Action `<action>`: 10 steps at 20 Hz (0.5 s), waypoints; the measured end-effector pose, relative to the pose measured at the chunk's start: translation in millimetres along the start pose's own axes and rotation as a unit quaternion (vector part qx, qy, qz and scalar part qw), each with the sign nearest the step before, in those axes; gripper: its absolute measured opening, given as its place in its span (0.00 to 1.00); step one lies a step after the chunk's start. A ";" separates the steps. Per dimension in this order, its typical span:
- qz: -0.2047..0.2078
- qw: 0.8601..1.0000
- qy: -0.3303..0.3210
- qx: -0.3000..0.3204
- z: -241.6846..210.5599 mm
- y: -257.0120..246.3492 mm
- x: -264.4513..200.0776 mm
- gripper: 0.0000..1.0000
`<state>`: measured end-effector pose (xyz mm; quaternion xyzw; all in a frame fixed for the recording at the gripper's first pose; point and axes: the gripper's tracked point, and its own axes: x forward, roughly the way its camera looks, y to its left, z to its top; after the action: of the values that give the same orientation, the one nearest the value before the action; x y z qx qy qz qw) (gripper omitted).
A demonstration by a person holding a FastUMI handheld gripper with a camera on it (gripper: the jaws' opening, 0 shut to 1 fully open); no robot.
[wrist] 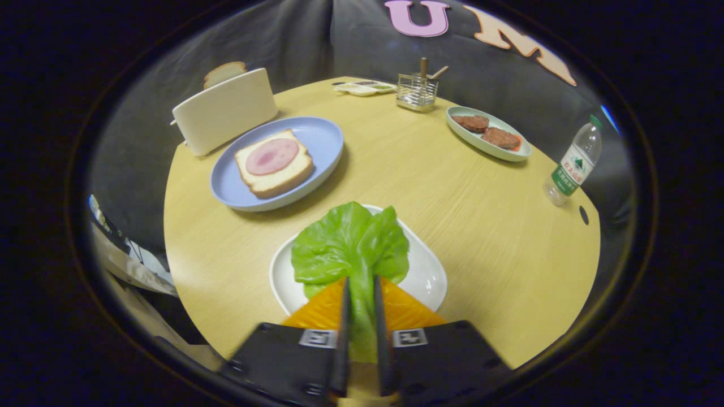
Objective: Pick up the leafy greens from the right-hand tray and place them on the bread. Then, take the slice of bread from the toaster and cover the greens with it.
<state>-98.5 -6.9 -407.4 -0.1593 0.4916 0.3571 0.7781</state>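
Observation:
A green lettuce leaf (349, 243) lies over a white tray (427, 277), its stem running back between my two fingers. My gripper (361, 282) is shut on the leaf's stem, both fingers pressing it. Beyond the tray, a slice of bread topped with a pink ham round (272, 161) rests on a blue plate (322, 141). Further back stands a white toaster (225, 110) with another bread slice (224, 72) sticking out of its top. I cannot tell whether the leaf is lifted off the tray.
A green oval dish with two meat patties (487, 134) sits beyond the tray to the right. A wire holder (417, 90) and a small tray (363, 87) stand at the table's far edge. A water bottle (572, 168) stands near the right edge.

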 end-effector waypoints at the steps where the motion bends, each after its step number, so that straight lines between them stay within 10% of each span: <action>1: 0.000 1.000 -0.002 -0.005 1.2 2.2 1.1 0.12; 10: -0.005 1.000 -0.029 0.002 32.3 11.5 -25.9 0.04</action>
<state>-92.5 10.1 -368.3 -0.1494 0.4690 0.3567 0.7941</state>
